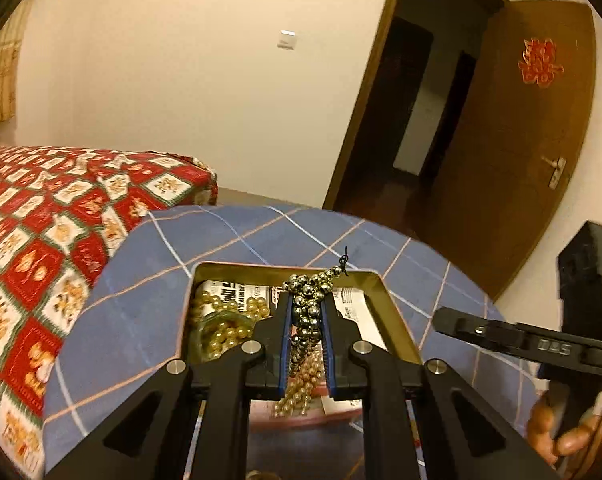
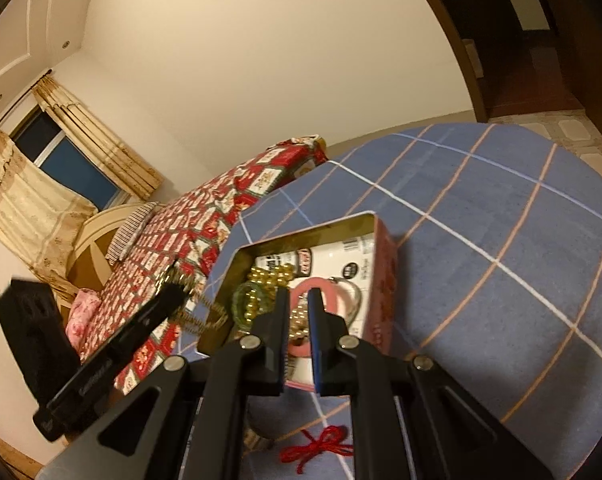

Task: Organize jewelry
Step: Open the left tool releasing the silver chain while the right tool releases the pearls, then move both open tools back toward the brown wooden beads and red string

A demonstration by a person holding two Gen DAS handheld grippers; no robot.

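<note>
A gold-lined tin box (image 1: 397, 316) stands on the round blue checked table (image 1: 141, 312). My left gripper (image 1: 307, 300) is shut on a shiny beaded bracelet string (image 1: 311, 304) and holds it above the box; the beads hang down between the fingers. Gold beads (image 1: 225, 328) and a green bangle lie in the box. In the right wrist view the box (image 2: 381, 264) holds gold beads (image 2: 273, 274), a green bangle (image 2: 247, 304) and a pink ring (image 2: 329, 292). My right gripper (image 2: 299, 296) hovers over the box, its jaws narrowly apart and empty. The left gripper (image 2: 169, 292) shows at the box's left.
A red string bow (image 2: 321, 446) lies on the table near me. A bed with a red patterned cover (image 1: 41, 240) stands to the left of the table. An open brown door (image 1: 521, 140) is at the right. The right gripper (image 1: 501, 334) shows at the right.
</note>
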